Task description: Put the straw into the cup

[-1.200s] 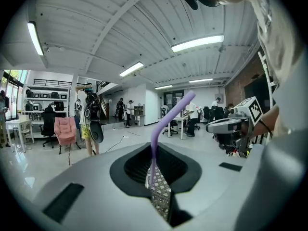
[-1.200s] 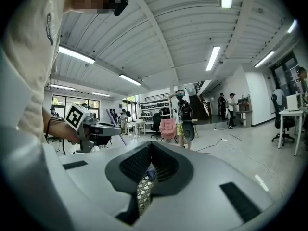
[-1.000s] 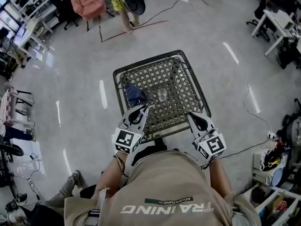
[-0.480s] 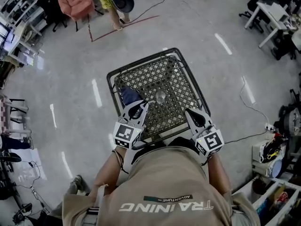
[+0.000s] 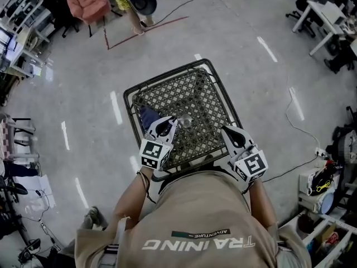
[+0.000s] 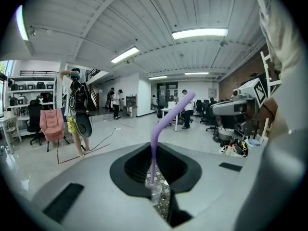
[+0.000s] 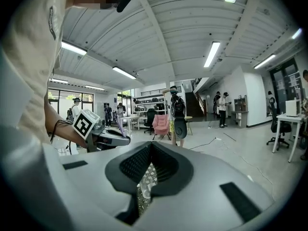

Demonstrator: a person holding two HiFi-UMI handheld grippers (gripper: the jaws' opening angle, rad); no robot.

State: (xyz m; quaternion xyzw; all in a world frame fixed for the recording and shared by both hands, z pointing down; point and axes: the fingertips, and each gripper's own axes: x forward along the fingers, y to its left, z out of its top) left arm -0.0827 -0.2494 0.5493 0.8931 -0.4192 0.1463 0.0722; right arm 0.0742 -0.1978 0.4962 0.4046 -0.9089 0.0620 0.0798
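Grey left gripper kept its narrow pinch on the purple bendy plastic straw and had slid nearer the small clear cup on the black lattice metal worktop; insertion looked close. Right gripper, drawn narrow and empty, had edged forward too.

Straw is pale purple, cup see-through. Table is dark metal in a diamond lattice, with a dark blue thing by its left edge. Left gripper and right gripper are light grey with black-and-white square markers.
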